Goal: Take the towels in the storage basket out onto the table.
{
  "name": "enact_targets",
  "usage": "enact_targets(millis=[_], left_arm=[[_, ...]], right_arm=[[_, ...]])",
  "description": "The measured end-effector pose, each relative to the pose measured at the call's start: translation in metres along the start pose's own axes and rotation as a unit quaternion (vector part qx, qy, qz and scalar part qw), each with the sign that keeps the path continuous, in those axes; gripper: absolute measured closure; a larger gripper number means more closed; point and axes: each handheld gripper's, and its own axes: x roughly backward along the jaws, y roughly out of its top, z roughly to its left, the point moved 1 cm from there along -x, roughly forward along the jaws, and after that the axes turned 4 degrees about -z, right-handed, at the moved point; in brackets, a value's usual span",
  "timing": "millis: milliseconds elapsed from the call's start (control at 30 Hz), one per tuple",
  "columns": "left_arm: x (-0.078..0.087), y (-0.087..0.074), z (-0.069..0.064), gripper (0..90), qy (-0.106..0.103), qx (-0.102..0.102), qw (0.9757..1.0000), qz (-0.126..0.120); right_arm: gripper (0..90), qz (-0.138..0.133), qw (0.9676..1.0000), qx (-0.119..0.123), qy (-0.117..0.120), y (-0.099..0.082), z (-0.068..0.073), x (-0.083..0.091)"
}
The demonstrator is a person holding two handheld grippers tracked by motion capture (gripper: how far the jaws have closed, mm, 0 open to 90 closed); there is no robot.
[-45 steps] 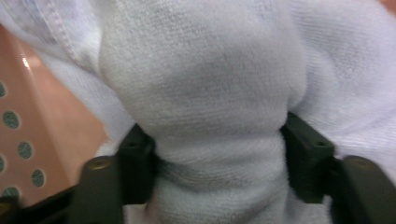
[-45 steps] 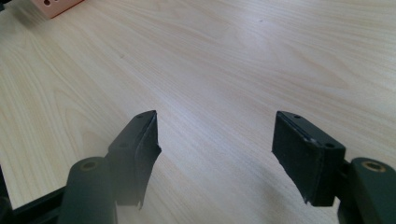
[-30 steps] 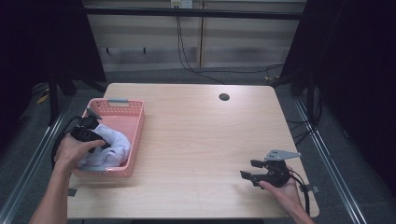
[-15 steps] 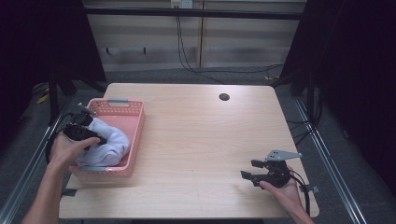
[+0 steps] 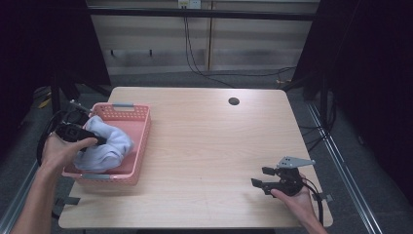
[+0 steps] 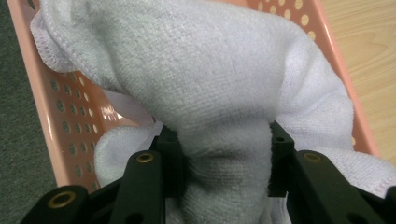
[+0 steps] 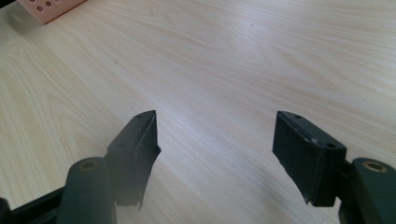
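A pale lilac-white towel bulges out of the pink perforated basket at the table's left. My left gripper is shut on a thick fold of it, lifted over the basket. In the left gripper view the two black jaws pinch the towel from both sides, with the basket wall behind. My right gripper rests near the table's front right corner. Its jaws stand wide apart over bare wood with nothing between them.
The wooden table has a small dark round hole near its far edge. A corner of the pink basket peeks in at the top left of the right gripper view. Black cables hang behind the table.
My left gripper has risen and drawn toward the basket's left side with the towel, which now stands higher out of the basket. The right gripper has stayed put.
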Motion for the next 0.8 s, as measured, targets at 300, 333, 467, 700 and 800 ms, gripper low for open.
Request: enact_targets(millis=[300,333,467,700,800], left_arm=[[0.017,0.009,-0.002,60.4,-0.005,-0.015,0.9998,-0.014],[0.021,0.01,-0.004,60.4,-0.003,-0.016,0.9997,-0.017],[0.028,0.015,-0.004,60.4,0.0,-0.019,0.9996,-0.02],[0.035,0.018,-0.006,60.4,-0.007,-0.024,0.9994,-0.024],[0.039,0.02,-0.008,60.4,-0.003,-0.024,0.9993,-0.028]], right_arm=[[30.7,0.002,1.0,-0.003,0.0,0.0,0.0,0.0],[30.6,0.002,1.0,-0.002,0.0,0.0,0.0,-0.001],[30.6,0.002,1.0,-0.002,0.0,0.0,0.0,0.0],[30.6,0.003,1.0,-0.002,0.0,0.0,0.0,-0.001],[30.7,0.003,1.0,-0.002,0.0,0.0,0.0,-0.001]])
